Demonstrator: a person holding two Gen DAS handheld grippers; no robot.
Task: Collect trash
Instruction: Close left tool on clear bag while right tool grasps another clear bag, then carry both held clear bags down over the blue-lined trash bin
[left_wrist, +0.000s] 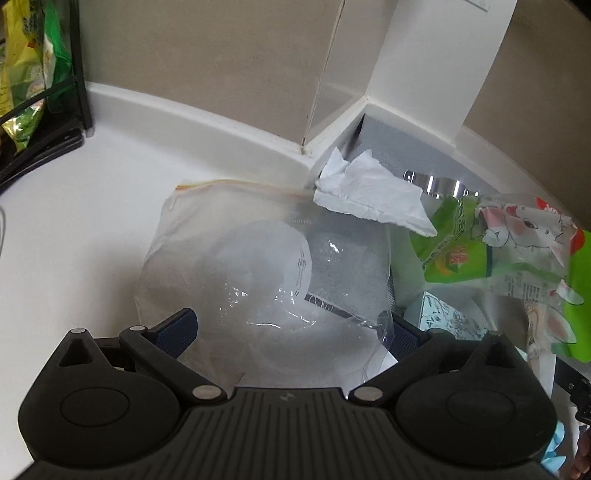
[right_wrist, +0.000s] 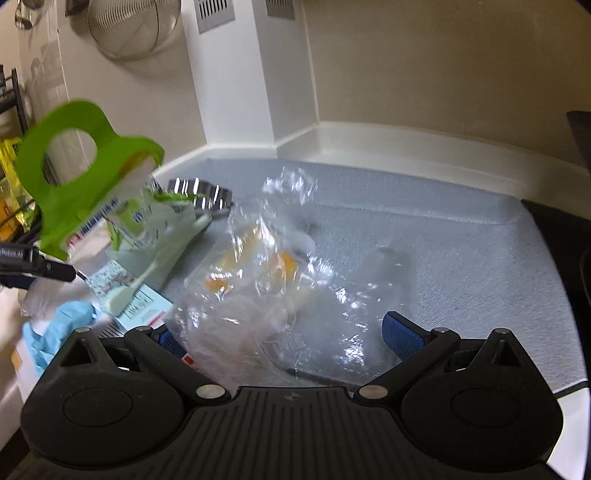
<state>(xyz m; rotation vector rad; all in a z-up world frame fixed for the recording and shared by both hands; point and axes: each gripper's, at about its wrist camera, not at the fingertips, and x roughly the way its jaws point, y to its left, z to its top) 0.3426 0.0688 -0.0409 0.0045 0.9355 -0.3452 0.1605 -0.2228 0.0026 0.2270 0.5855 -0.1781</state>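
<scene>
In the left wrist view my left gripper (left_wrist: 291, 328) is open with its jaws wide on either side of a clear zip bag (left_wrist: 258, 273) that holds a white plastic lid and lies on the white counter (left_wrist: 92, 206). A crumpled white tissue (left_wrist: 369, 192) lies at the bag's far right corner. A green snack wrapper with a rabbit print (left_wrist: 509, 251) lies to the right. In the right wrist view my right gripper (right_wrist: 288, 332) is open around a crumpled clear plastic bag with orange bits (right_wrist: 273, 280) on the grey mat (right_wrist: 443, 236). The green wrapper (right_wrist: 85, 173) hangs at left, blurred.
A black wire rack with yellow-green packets (left_wrist: 29, 81) stands at the far left. A shiny metal ring (right_wrist: 207, 192) sits near the wall corner. A small printed box (right_wrist: 144, 302) and blue crumpled paper (right_wrist: 55, 328) lie at left. A mesh strainer (right_wrist: 129, 26) hangs on the wall.
</scene>
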